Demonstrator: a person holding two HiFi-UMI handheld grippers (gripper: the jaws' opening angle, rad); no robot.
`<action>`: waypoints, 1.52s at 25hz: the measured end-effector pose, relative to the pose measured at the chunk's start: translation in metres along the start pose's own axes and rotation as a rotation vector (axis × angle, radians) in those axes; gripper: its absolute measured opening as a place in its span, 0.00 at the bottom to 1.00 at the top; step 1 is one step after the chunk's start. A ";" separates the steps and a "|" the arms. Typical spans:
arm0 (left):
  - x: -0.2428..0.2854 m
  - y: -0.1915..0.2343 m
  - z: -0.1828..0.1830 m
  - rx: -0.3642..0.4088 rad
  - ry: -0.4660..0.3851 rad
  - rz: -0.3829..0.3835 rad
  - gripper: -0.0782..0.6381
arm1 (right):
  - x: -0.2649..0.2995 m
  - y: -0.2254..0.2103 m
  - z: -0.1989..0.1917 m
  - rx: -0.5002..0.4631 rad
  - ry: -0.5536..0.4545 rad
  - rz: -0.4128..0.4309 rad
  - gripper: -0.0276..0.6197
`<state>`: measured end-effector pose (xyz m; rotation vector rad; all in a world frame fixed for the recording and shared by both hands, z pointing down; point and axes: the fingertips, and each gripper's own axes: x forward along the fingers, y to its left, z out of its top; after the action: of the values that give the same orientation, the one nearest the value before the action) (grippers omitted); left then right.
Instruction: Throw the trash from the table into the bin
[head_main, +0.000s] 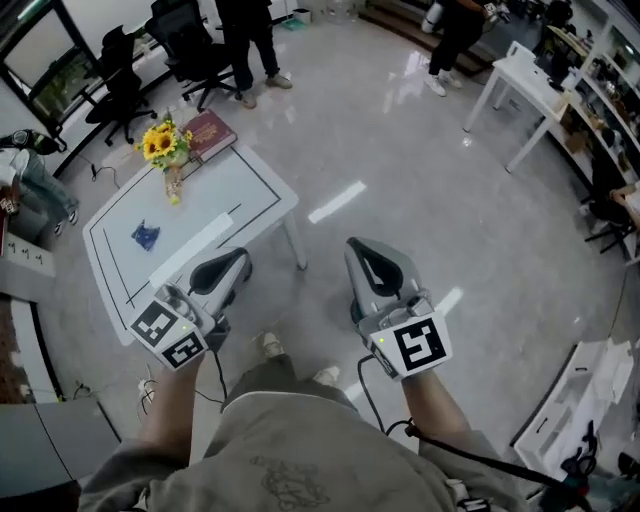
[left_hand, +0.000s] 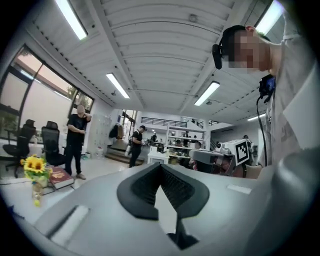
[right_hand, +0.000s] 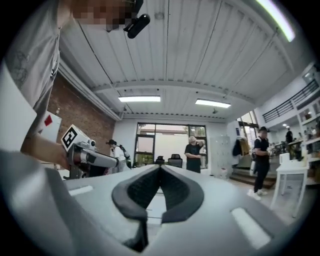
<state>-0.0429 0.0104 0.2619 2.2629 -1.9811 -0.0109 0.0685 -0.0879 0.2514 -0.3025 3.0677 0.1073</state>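
Note:
A crumpled blue piece of trash (head_main: 145, 235) lies on the white table (head_main: 260, 195) at the left, near a long white strip (head_main: 190, 250). My left gripper (head_main: 238, 260) hovers at the table's near edge, to the right of the trash, its jaws shut on nothing. My right gripper (head_main: 362, 250) is over the bare floor beside the table, also shut and empty. In the left gripper view the left gripper's pads (left_hand: 161, 166) meet at the tip. The right gripper view shows the same for my right gripper (right_hand: 160, 167). No bin shows in any view.
Sunflowers in a vase (head_main: 167, 148) and a red book (head_main: 208, 133) sit at the table's far end. Office chairs (head_main: 190, 45) and standing people (head_main: 250, 45) are beyond it. Another white table (head_main: 525, 85) stands far right, and a white rack (head_main: 580, 395) near right.

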 end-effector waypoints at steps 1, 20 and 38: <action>-0.012 0.010 0.002 0.007 -0.003 0.039 0.11 | 0.013 0.010 0.005 0.003 -0.019 0.042 0.04; -0.155 0.160 -0.001 -0.003 -0.096 0.281 0.11 | 0.173 0.155 0.015 -0.004 0.013 0.279 0.04; -0.325 0.305 0.018 0.010 -0.178 0.517 0.11 | 0.344 0.304 0.023 0.002 -0.035 0.467 0.04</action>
<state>-0.3896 0.2908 0.2493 1.7394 -2.6021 -0.1546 -0.3266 0.1453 0.2259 0.4153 3.0361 0.1270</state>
